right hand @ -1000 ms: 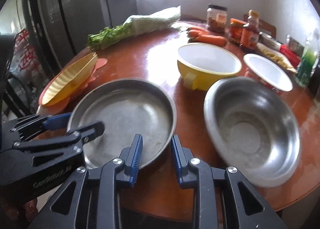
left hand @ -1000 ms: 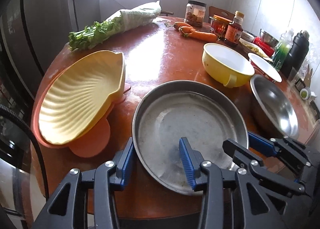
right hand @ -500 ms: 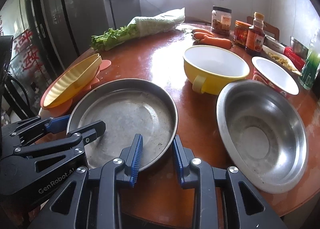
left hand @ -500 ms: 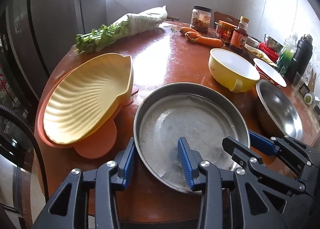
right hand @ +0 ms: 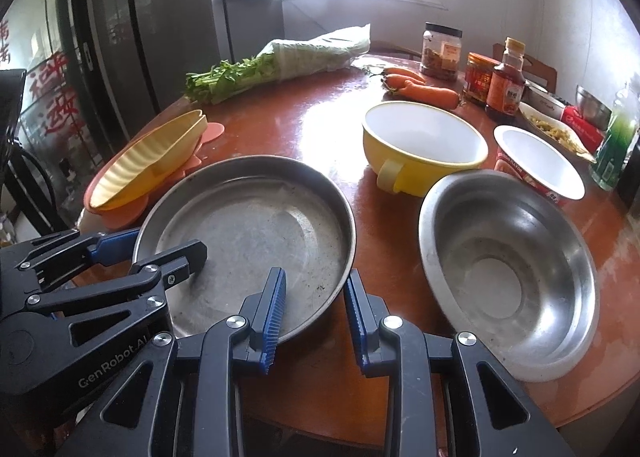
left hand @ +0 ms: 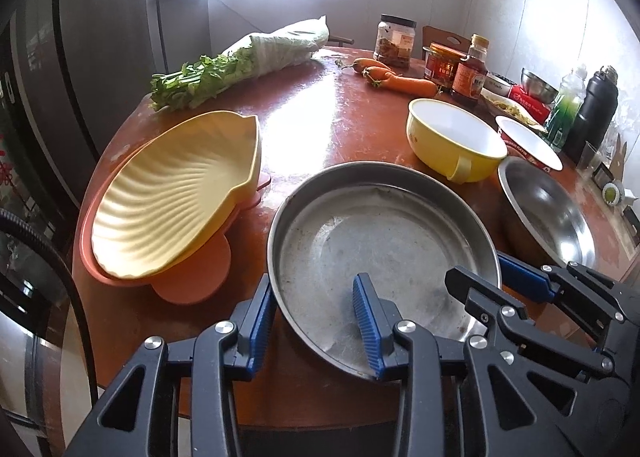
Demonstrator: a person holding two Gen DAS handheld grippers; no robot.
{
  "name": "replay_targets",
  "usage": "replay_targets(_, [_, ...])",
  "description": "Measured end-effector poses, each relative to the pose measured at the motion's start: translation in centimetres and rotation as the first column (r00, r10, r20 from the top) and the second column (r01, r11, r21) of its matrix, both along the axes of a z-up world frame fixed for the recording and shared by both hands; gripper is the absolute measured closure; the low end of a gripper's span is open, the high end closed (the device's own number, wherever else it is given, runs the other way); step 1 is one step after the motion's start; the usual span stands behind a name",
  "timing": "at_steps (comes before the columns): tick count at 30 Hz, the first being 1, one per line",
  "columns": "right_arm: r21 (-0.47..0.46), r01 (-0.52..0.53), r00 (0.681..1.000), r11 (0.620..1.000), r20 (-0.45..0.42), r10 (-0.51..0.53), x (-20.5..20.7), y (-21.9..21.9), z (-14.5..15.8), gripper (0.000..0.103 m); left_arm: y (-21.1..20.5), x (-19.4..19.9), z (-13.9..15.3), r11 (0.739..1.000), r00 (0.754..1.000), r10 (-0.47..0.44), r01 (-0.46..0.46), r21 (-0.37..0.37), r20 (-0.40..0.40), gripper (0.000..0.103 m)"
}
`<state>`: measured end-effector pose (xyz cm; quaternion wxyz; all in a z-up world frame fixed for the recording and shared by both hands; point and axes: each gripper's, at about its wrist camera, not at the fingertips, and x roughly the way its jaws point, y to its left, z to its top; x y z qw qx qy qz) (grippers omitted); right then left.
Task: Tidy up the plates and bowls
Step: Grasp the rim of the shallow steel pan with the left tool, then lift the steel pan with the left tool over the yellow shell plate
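A round steel pan [left hand: 380, 241] [right hand: 256, 225] sits at the near edge of the red-brown table [left hand: 328, 125]. My left gripper [left hand: 312, 311] straddles its near-left rim, one pad outside the wall and one inside, and grips it. My right gripper [right hand: 316, 297] holds the near-right rim the same way. To the left a yellow shell-shaped dish [left hand: 172, 201] leans on an orange plate [left hand: 192, 281]. On the right stand a steel bowl [right hand: 508, 269], a yellow bowl [right hand: 424, 141] and a small white bowl [right hand: 540, 161].
Leafy greens [left hand: 200, 77], carrots [left hand: 400, 83], jars and sauce bottles [left hand: 472, 73] line the far side of the table. A green bottle and a black flask [left hand: 596, 113] stand at the far right. A dark fridge [right hand: 120, 37] rises to the left.
My left gripper's jaws have narrowed a little onto the pan's rim. The pan, the bowls and the right gripper have stayed where they were.
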<state>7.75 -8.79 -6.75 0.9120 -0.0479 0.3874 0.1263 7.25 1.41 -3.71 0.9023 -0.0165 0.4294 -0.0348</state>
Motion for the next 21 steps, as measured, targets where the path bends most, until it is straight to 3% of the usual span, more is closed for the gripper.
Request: replay_targets(21, [0.05, 0.036, 0.999, 0.998, -0.033, -0.034, 0.12, -0.69, -0.78, 0.071, -0.61, 0.12, -0.64, 1.0, 1.0, -0.014, 0.014, 0.012, 0.014, 0.062])
